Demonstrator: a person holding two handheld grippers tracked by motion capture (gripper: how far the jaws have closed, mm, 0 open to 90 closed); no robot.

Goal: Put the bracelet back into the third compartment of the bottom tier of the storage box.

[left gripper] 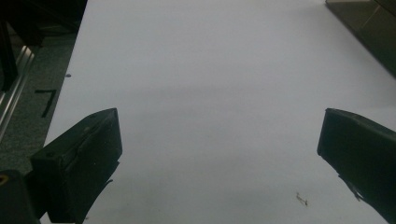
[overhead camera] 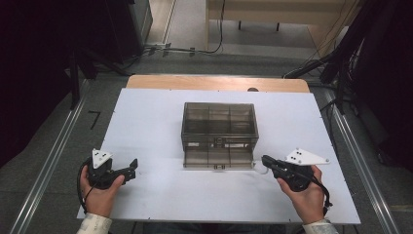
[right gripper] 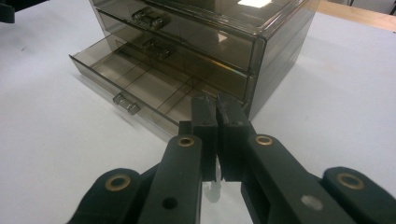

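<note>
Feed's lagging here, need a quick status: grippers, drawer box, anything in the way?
Left gripper open, resting clear of the box. Right gripper shut, tips by the bottom drawer's right corner. Bottom drawer pulled out of the drawer box, looks empty. Nothing in the way.

Drawer cabinet (overhead camera: 219, 127): on the table (overhead camera: 146, 126), at mid-table. Bottom drawer (overhead camera: 217, 158): pulled out from the cabinet's near side. Left gripper (overhead camera: 127, 169): well left of the cabinet, nearer the table's front edge. Right gripper (overhead camera: 266, 160): just right of the pulled-out drawer's corner.
</note>
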